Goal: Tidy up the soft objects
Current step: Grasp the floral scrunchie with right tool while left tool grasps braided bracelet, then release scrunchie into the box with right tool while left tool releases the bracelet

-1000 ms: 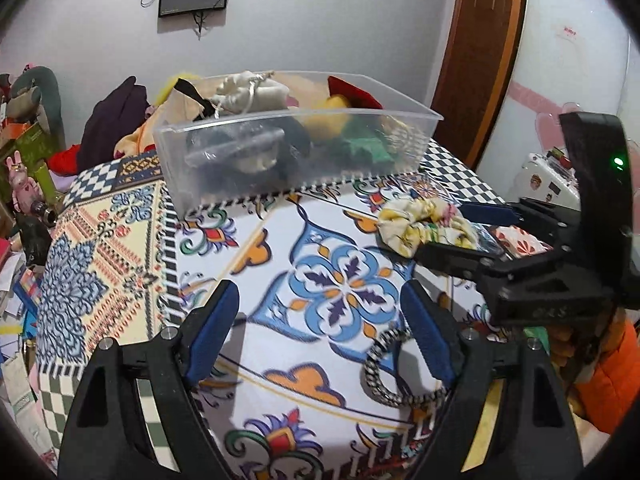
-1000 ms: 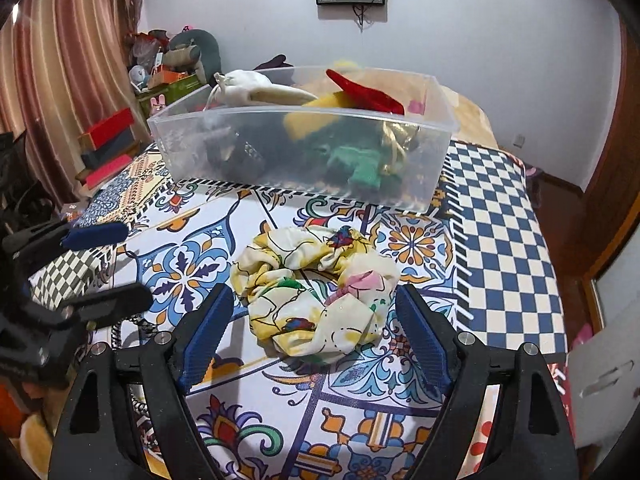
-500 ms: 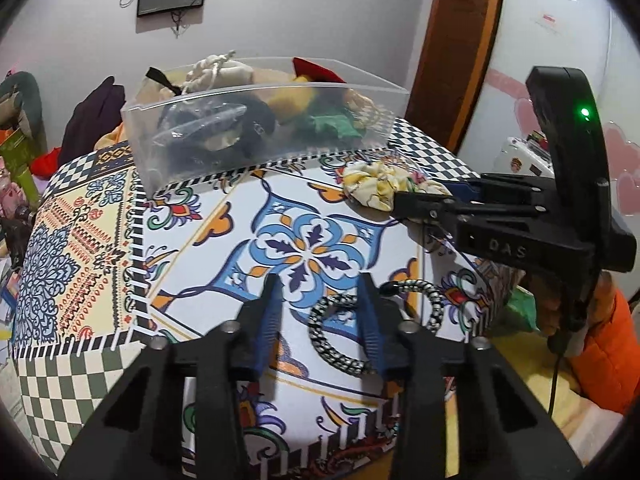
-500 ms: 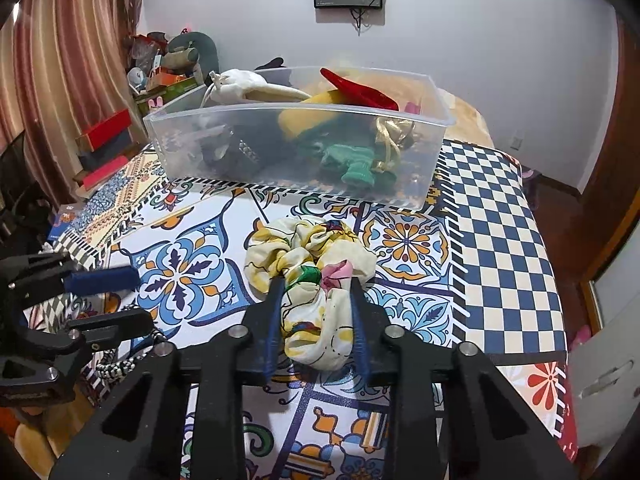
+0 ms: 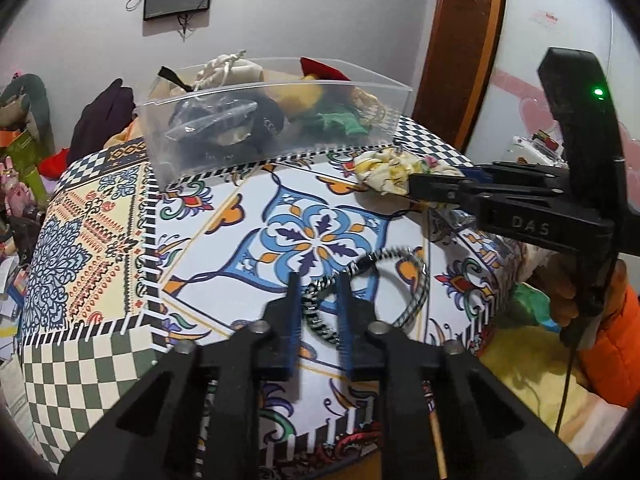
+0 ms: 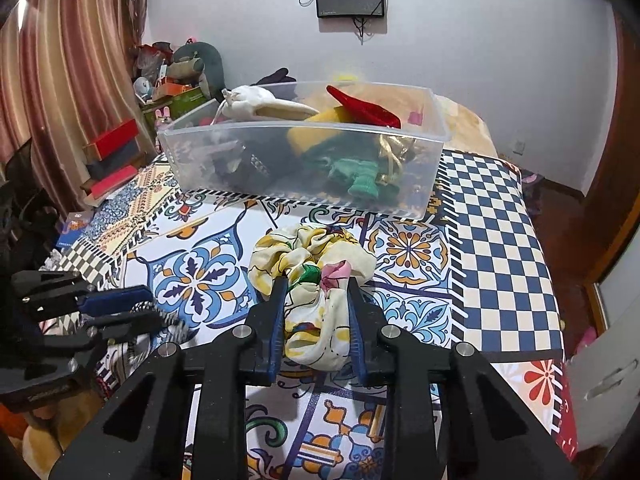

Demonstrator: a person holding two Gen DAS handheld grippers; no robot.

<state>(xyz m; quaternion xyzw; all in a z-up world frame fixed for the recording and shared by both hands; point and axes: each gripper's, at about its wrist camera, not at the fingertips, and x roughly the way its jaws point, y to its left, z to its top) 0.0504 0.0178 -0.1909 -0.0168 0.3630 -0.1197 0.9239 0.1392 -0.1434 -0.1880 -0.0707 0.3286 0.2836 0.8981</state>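
Patterned tablecloth (image 6: pixel 408 240), right gripper (image 6: pixel 316 312) clamping scrunchie (image 6: pixel 316 264), left gripper (image 5: pixel 318 300) seemingly pinching hairband (image 5: pixel 416 292)

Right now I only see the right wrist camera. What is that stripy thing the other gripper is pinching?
Observer: A black-and-white striped elastic hair loop. The left gripper is shut on its near edge, and the left wrist view shows the whole ring.
Operator: Is my gripper switched on?
Observer: The right gripper, shut on the yellow floral fabric scrunchie, shows a glowing green light on its black handle.
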